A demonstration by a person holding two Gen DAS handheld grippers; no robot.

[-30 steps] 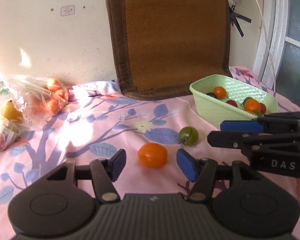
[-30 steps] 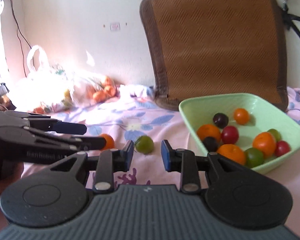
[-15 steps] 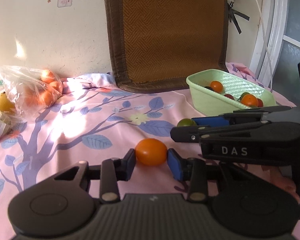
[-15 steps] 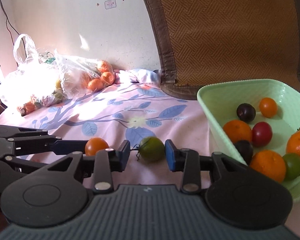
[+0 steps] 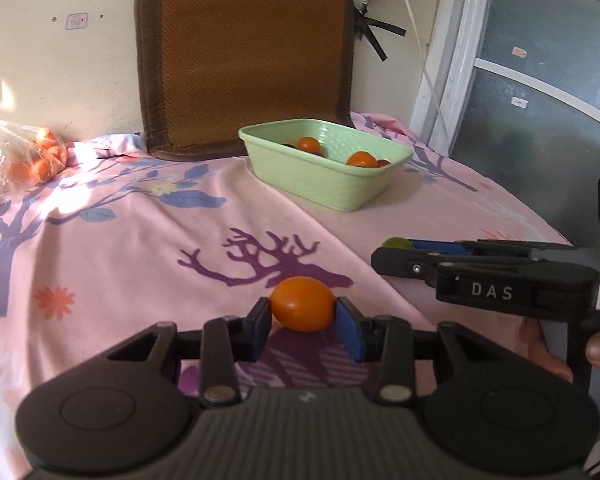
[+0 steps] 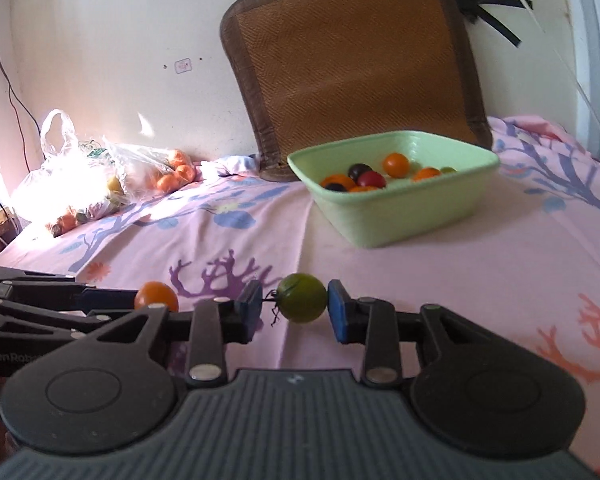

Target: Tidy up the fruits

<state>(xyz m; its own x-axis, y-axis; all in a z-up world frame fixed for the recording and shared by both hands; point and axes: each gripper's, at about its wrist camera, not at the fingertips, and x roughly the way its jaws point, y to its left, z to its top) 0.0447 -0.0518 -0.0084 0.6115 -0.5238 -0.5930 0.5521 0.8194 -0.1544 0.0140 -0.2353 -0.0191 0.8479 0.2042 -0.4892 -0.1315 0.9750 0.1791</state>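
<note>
My left gripper [image 5: 302,322] is shut on an orange tomato [image 5: 302,309] and holds it above the pink cloth. My right gripper [image 6: 296,312] is shut on a green tomato [image 6: 302,298], also lifted off the cloth. The right gripper shows in the left wrist view [image 5: 396,250] with the green tomato [image 5: 397,243] at its tip. The left gripper shows in the right wrist view [image 6: 140,300] with the orange tomato [image 6: 156,297]. A light green basket [image 5: 328,184] holding several tomatoes stands further back; it also shows in the right wrist view [image 6: 400,208].
A brown woven cushion [image 5: 244,52] leans on the wall behind the basket. Plastic bags of fruit [image 6: 100,176] lie at the far left by the wall. The pink patterned cloth [image 5: 140,248] covers the surface. A window frame [image 5: 452,60] stands at the right.
Both grippers closed on their tomatoes, the left on the orange one, the right on the green one. Both have since lifted and drawn back from the basket.
</note>
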